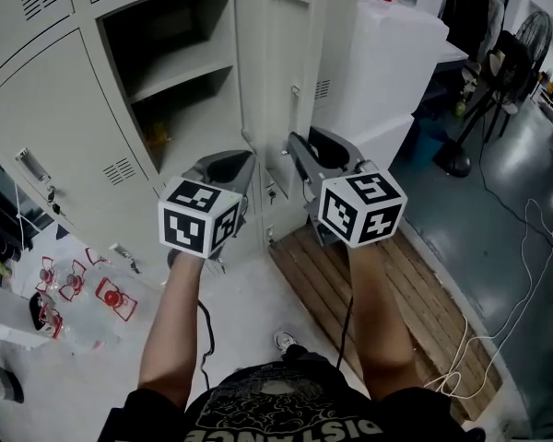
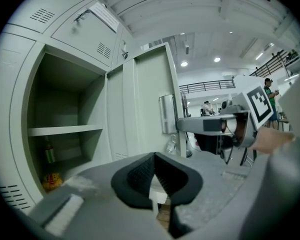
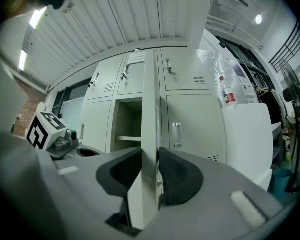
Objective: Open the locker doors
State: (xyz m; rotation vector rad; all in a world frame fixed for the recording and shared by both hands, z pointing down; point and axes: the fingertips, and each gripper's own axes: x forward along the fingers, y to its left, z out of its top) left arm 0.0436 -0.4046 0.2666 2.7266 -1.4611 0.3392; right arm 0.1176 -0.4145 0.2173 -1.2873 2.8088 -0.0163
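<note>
A bank of pale grey lockers (image 1: 55,127) fills the upper left of the head view. One tall locker door (image 1: 276,63) stands swung out, baring a compartment with a shelf (image 1: 180,72). My right gripper (image 1: 300,145) is level at that door's free edge. In the right gripper view the door edge (image 3: 150,109) runs between the two pads, and the right gripper (image 3: 151,156) is shut on it. My left gripper (image 1: 241,157) hovers just left of it, in front of the open compartment. Its pads (image 2: 140,171) meet with nothing in them, so the left gripper (image 2: 154,156) is shut.
A green bottle (image 2: 49,151) and a yellow packet (image 2: 52,180) lie in the open compartment. A white cabinet (image 1: 396,63) stands right of the lockers, on a wooden pallet (image 1: 350,274). Plastic bags with red parts (image 1: 111,297) lie at the left, cables (image 1: 498,330) and a fan (image 1: 525,44) at the right.
</note>
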